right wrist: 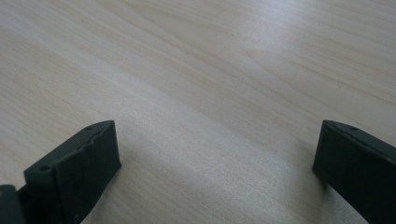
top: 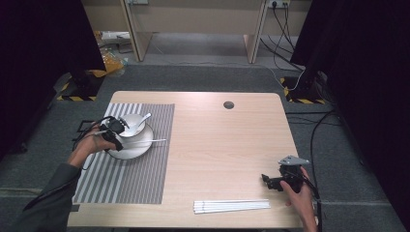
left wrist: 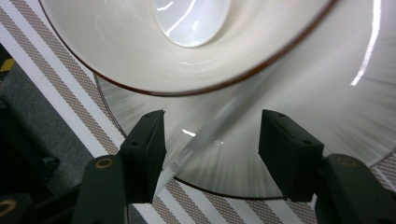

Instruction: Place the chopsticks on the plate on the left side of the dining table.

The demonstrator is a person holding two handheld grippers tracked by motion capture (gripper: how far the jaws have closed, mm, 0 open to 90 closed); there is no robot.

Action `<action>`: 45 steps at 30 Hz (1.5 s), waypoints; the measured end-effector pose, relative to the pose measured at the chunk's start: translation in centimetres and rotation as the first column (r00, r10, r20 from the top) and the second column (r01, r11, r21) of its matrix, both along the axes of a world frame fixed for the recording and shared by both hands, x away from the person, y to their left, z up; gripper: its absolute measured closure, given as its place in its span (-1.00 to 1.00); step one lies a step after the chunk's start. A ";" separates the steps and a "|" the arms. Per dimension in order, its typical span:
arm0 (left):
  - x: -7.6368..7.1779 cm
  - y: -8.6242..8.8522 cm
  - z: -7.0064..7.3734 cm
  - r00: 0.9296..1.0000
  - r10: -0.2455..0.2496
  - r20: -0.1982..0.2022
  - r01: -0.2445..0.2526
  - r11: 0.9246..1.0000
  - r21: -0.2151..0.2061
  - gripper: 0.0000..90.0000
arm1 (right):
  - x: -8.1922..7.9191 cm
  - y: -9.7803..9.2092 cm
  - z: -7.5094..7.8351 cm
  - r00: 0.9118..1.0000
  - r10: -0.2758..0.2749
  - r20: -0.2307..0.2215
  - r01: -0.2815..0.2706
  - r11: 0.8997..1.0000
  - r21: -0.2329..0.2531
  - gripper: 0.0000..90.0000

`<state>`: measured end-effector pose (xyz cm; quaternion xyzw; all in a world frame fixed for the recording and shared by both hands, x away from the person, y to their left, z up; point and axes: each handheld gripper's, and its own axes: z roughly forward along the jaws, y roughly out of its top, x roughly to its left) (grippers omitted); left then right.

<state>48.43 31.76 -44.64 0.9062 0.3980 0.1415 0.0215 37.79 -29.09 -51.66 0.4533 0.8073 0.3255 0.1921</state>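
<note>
A white plate [top: 139, 151] sits on a striped placemat [top: 130, 179] at the table's left. On the plate stands a white bowl [top: 131, 126] with a spoon [top: 143, 118] in it. One white chopstick [top: 155, 141] lies across the plate. My left gripper [top: 114, 134] is at the plate's left rim. In the left gripper view it [left wrist: 212, 140] is open, its jaws straddling the chopstick [left wrist: 219, 121] just below the bowl [left wrist: 140, 46], over the plate [left wrist: 327, 93]. My right gripper [top: 270, 181] hovers at the front right, open [right wrist: 215, 149] over the bare table [right wrist: 210, 70].
Several white chopsticks [top: 232, 206] lie side by side near the table's front edge, left of the right hand. A round cable hole [top: 228, 105] sits at the table's back middle. Dark curtains, cables and floor stands surround the table.
</note>
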 end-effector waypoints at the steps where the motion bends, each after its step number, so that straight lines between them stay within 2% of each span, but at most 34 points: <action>1: -0.3 -0.1 0.1 1.000 -0.002 0.002 0.002 1.000 -0.011 -0.11 | 0.0 0.0 0.0 1.000 0.000 0.000 0.000 1.000 0.000 -0.99; 7: -2.2 -1.4 0.4 0.999 -0.033 0.016 0.035 0.995 -0.088 -0.16 | 0.0 0.0 0.0 1.000 0.000 0.000 0.000 1.000 -0.001 -0.99; 12: -3.7 -3.4 0.3 0.996 -0.085 0.030 0.088 0.989 -0.117 -0.20 | 0.0 0.0 0.0 1.000 0.000 -0.001 0.000 1.000 0.001 -0.99; 15: -4.6 -4.9 0.2 0.992 -0.124 0.029 0.127 0.980 -0.151 -0.22 | 0.0 0.0 0.0 1.000 0.001 -0.001 -0.001 1.000 0.001 -0.99; 20: -5.9 -7.0 -0.2 0.983 -0.185 0.019 0.185 0.967 -0.176 -0.25 | 0.0 0.0 0.0 1.000 0.002 -0.001 -0.002 1.000 0.000 -0.99; 24: -6.7 -8.8 -0.7 0.974 -0.228 0.013 0.225 0.952 -0.209 -0.27 | 0.0 0.0 0.0 1.000 0.003 -0.001 -0.003 1.000 0.000 -0.99; 30: -7.4 -10.9 -1.2 0.961 -0.277 0.014 0.273 0.935 -0.225 -0.29 | 0.0 0.0 0.0 1.000 0.003 0.000 -0.003 1.000 0.001 -0.99; 33: -7.7 -11.9 -1.5 0.953 -0.303 0.012 0.298 0.928 -0.226 -0.30 | 0.0 0.0 0.0 1.000 0.003 -0.001 -0.003 1.000 0.002 -0.99; 36: -8.2 -13.2 -1.8 0.944 -0.329 0.016 0.324 0.917 -0.235 -0.30 | 0.0 0.0 0.0 1.000 0.003 -0.001 -0.003 1.000 0.002 -0.99; 39: -8.7 -14.7 -2.1 0.930 -0.366 0.009 0.358 0.903 -0.236 -0.30 | 0.0 0.0 0.0 1.000 0.004 -0.001 -0.004 1.000 0.002 -0.99; 41: -9.2 -15.5 -2.2 0.918 -0.397 0.010 0.388 0.891 -0.237 -0.30 | 0.0 0.0 0.0 1.000 0.004 -0.001 -0.004 1.000 0.002 -0.99; 45: -10.2 -17.0 -2.1 0.896 -0.443 0.011 0.434 0.872 -0.228 -0.29 | 0.0 0.0 0.0 1.000 0.005 -0.001 -0.005 1.000 0.001 -0.99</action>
